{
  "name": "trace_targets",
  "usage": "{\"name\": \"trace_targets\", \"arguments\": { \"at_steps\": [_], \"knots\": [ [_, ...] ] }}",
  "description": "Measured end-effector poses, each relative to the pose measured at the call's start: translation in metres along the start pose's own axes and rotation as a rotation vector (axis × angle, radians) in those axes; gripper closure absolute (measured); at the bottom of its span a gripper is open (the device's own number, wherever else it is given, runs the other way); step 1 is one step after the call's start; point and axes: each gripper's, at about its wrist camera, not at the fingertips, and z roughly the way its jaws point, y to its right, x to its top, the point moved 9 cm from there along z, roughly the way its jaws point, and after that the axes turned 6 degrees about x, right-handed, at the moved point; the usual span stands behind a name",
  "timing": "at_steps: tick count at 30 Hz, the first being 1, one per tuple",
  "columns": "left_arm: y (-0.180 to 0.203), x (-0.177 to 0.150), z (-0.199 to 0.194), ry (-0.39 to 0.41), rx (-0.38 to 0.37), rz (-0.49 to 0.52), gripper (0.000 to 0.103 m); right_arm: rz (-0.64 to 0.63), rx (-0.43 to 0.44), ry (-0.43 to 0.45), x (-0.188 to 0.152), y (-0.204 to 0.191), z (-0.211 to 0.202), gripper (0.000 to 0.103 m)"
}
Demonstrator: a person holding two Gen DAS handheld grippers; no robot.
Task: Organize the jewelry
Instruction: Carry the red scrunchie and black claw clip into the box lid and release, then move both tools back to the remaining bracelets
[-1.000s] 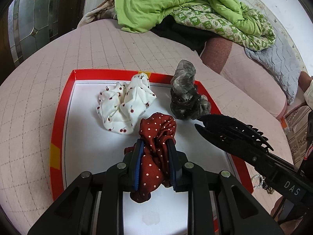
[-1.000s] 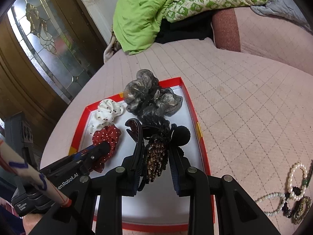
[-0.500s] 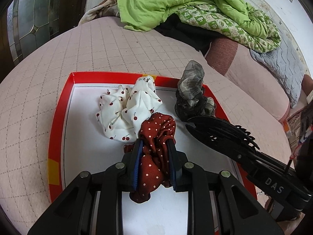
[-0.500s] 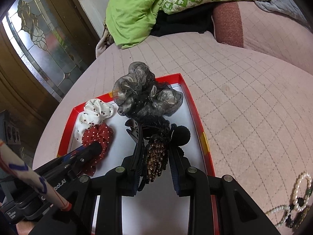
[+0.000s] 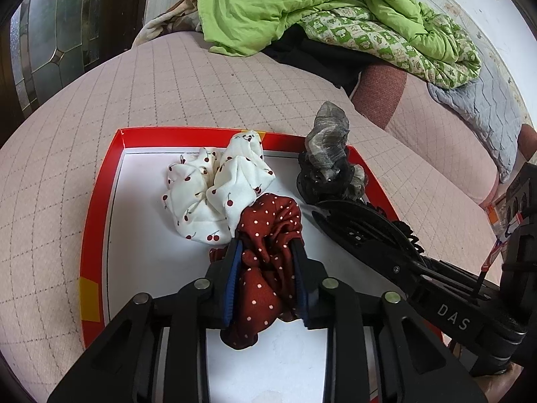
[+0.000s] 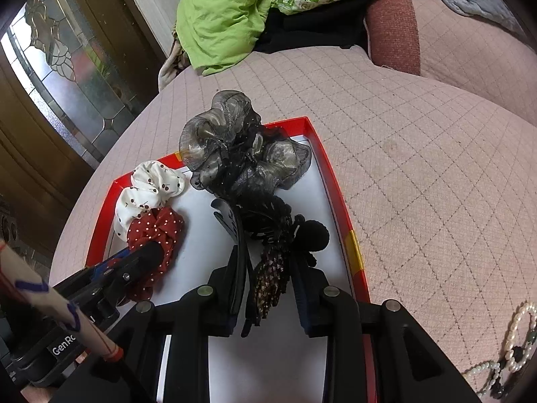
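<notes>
A red-rimmed white tray (image 5: 100, 201) lies on the pink quilted bed. My left gripper (image 5: 266, 248) is shut on a dark red polka-dot scrunchie (image 5: 268, 235) just above the tray floor, touching a white cherry-print scrunchie (image 5: 208, 194). My right gripper (image 6: 268, 262) is shut on a black and brown hair clip (image 6: 272, 268) over the tray (image 6: 339, 201), just in front of a grey organza scrunchie (image 6: 231, 141). The right gripper also shows in the left wrist view (image 5: 369, 231), and the left gripper in the right wrist view (image 6: 147, 255).
Pearl bracelets and dark beads (image 6: 513, 346) lie on the bed right of the tray. A green duvet (image 5: 285, 6) and a grey pillow (image 5: 483, 100) lie at the back. A glass-panelled wooden door (image 6: 60, 77) stands on the left.
Both grippers moved forward over the tray with their loads. The red scrunchie now touches the white one, and the hair clip sits close to the grey scrunchie.
</notes>
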Motion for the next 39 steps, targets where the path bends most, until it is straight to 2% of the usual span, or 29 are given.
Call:
{"name": "trace_targets", "arguments": {
  "at_steps": [9,14,19,25,28,31,39],
  "knots": [
    [0.003,0.000,-0.002,0.008,0.006,0.007,0.068,-0.011,0.023,-0.001,-0.001,-0.005,-0.008,0.065],
    [0.005,0.000,-0.003,0.014,0.005,0.010,0.065,-0.009,0.039,0.008,-0.001,-0.007,-0.015,0.054],
    [0.007,0.002,-0.006,0.024,0.002,0.011,0.065,-0.019,0.071,0.019,-0.002,-0.009,-0.029,0.054],
    [0.012,0.004,-0.013,0.049,0.005,0.027,0.065,-0.028,0.108,0.075,0.002,-0.008,-0.061,0.054],
    [0.016,0.006,-0.019,0.076,0.014,0.044,0.064,-0.050,0.105,0.113,0.002,-0.008,-0.080,0.054],
    [0.019,0.009,-0.029,0.119,0.030,0.055,0.058,-0.064,0.100,0.146,0.002,-0.007,-0.096,0.054],
    [0.035,0.011,-0.055,0.229,0.084,0.119,0.057,-0.006,0.108,0.224,-0.012,0.007,-0.136,0.054]
  ]
}}
